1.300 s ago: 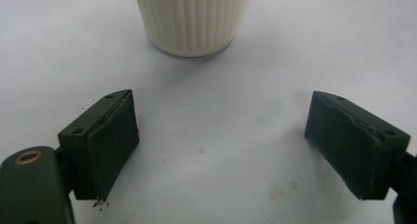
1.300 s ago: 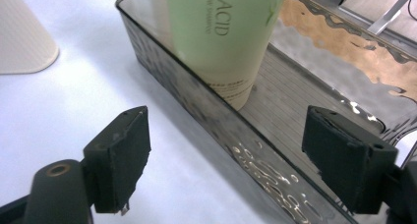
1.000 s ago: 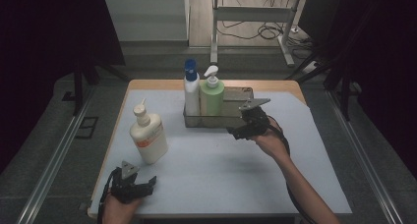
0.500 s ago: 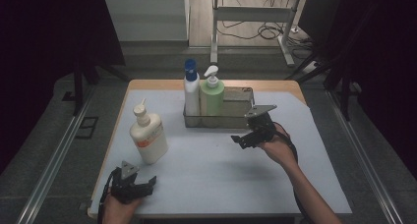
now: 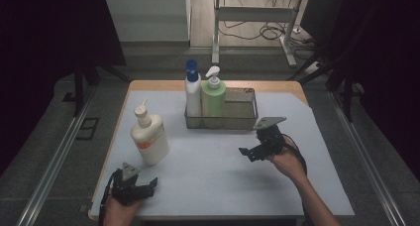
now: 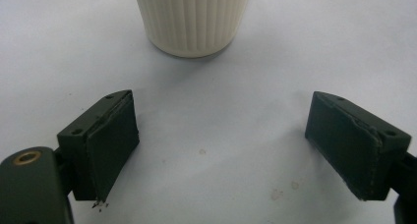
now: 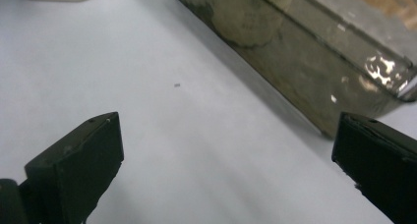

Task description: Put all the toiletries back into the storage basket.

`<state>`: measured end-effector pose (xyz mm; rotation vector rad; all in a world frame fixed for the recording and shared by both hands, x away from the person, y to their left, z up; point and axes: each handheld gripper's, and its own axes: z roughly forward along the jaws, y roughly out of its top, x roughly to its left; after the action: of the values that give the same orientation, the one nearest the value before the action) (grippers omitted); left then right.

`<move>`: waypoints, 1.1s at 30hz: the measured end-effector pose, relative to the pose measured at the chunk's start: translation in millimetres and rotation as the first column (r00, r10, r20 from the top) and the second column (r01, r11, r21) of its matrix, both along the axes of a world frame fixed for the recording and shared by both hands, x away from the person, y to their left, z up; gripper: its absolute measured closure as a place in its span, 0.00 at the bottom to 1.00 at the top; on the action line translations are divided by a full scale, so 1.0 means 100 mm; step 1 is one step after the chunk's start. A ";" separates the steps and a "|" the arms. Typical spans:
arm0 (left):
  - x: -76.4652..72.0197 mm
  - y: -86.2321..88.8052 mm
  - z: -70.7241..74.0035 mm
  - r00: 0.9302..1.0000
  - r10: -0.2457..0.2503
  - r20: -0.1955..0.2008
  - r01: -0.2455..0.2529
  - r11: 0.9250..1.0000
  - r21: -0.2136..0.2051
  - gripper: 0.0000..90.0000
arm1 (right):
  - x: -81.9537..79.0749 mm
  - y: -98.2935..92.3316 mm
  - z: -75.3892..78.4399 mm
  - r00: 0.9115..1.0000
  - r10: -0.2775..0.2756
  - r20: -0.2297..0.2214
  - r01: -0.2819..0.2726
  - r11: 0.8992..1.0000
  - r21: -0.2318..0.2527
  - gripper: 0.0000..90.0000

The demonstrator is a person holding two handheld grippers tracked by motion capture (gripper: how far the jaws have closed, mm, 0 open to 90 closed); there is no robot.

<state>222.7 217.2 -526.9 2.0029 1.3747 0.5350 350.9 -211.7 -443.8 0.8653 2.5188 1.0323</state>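
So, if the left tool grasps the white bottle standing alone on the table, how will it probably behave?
The white bottle looks rigid plastic, so probably stiff. Its ribbed wall may help grip. Standing tall with a narrow pump top, it could tip if pushed high. Weight cannot be judged.

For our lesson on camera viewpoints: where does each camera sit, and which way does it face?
High view: above the near edge, looking forward and down on the table; forearms and both grippers enter below.
Left gripper view: along open jaws toward the white bottle.
Right gripper view: along open jaws toward the tray.
Shared: bottle, tray.
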 end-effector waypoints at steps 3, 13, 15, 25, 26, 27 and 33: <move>0.00 0.00 0.00 1.000 0.000 -0.001 0.000 1.000 0.000 0.14 | -0.05 -0.03 -0.05 1.000 -0.006 -0.005 0.006 1.000 -0.006 0.00; 0.01 0.00 0.01 1.000 -0.004 -0.006 0.004 1.000 0.002 0.13 | -0.27 -0.12 -0.22 1.000 -0.031 -0.008 0.030 1.000 -0.004 0.00; 0.01 0.00 0.00 1.000 -0.003 -0.006 0.003 1.000 0.001 0.13 | -0.29 -0.12 -0.24 0.999 -0.032 -0.009 0.032 0.999 -0.002 0.00; 0.01 0.00 0.01 1.000 -0.001 -0.006 0.001 1.000 -0.001 0.13 | -0.45 -0.19 -0.44 0.999 -0.045 -0.021 0.045 0.999 -0.005 0.00; 0.01 0.00 0.01 1.000 -0.001 -0.007 0.001 1.000 -0.001 0.13 | -0.46 -0.20 -0.48 0.998 -0.048 -0.030 0.048 0.999 -0.006 0.00; 0.01 0.00 0.01 1.000 -0.001 -0.007 0.001 1.000 -0.001 0.13 | -0.46 -0.20 -0.48 0.998 -0.048 -0.030 0.048 0.999 -0.006 0.00; 0.01 0.01 0.01 1.000 -0.004 -0.009 0.004 1.000 -0.001 0.14 | -0.50 -0.22 -0.64 0.997 -0.054 -0.058 0.053 0.999 -0.009 0.00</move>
<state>223.8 217.7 -525.7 2.0091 1.3753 0.5242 301.1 -234.0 -508.0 0.9687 2.5307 0.9940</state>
